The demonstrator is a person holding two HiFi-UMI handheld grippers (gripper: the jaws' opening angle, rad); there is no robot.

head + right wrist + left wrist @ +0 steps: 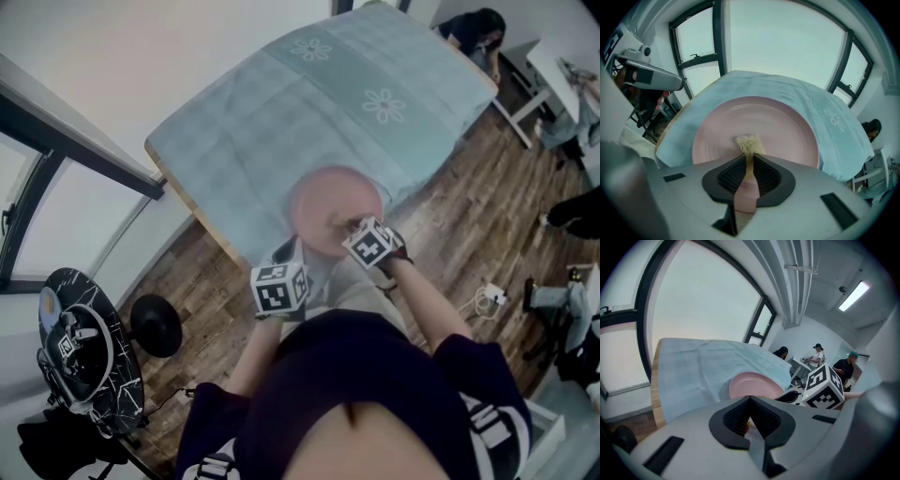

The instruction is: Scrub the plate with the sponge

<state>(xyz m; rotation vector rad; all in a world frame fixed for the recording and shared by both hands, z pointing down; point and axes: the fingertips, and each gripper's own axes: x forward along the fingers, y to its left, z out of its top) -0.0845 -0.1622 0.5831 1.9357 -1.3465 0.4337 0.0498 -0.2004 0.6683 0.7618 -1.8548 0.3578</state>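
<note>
Right gripper (750,157) jaws pinch the sponge (749,144) on the plate (780,125) — left gripper (750,400) jaws clamp its rim.

I'm in a dark navy top (361,370) whose short sleeves (489,417) carry white bands. My left tongs (749,400) and right tongs (749,158) are built alike: a broad, smooth, pale grey shell with a few black slot-shaped marks (839,211), and in its middle a rounded black recess lined by two black pads (730,177) with a fine ribbed grid. Each also bears a white marker cube (278,288), its faces printed with blocky black square patterns inside a white border.
</note>
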